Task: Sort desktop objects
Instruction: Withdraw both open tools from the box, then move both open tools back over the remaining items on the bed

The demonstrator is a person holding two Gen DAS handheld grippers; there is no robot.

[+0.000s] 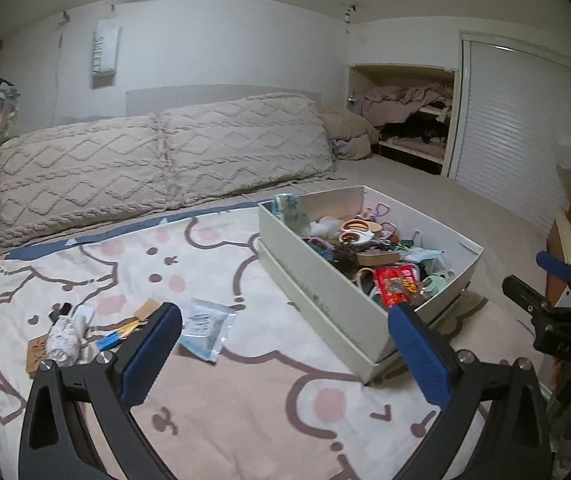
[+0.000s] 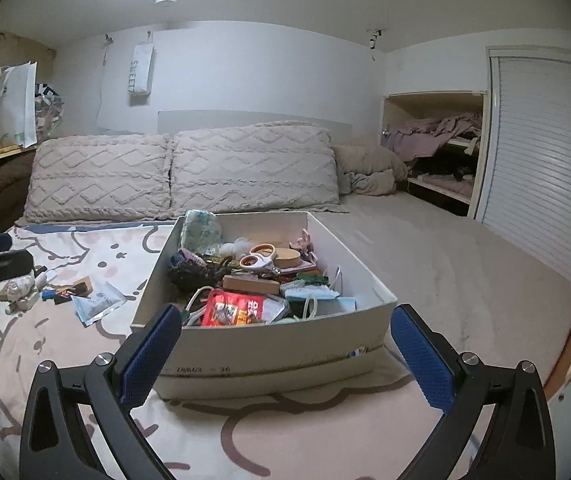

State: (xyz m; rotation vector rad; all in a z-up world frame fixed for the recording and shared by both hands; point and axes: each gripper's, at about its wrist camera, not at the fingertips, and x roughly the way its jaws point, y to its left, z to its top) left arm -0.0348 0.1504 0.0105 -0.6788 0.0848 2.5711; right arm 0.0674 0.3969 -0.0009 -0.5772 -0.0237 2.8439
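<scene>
A white cardboard box (image 1: 317,280) (image 2: 269,344) full of small clutter stands on a cartoon-print blanket (image 1: 245,400) on a bed. Inside lie a red snack packet (image 2: 237,308) (image 1: 397,286), scissors with orange handles (image 2: 259,259) and several other bits. Loose items lie left of the box: a clear plastic packet (image 1: 205,326) (image 2: 99,303), a crumpled white wad (image 1: 63,340) and a blue pen (image 1: 119,334). My left gripper (image 1: 285,350) hovers open over the blanket between the packet and the box. My right gripper (image 2: 285,354) is open, its fingers astride the box's near end.
Two knitted beige pillows (image 1: 165,160) (image 2: 181,168) line the headboard. A shelf niche with heaped clothes (image 2: 437,140) and a slatted door (image 2: 545,160) are at the right. The other gripper shows at the right edge (image 1: 557,312) of the left wrist view.
</scene>
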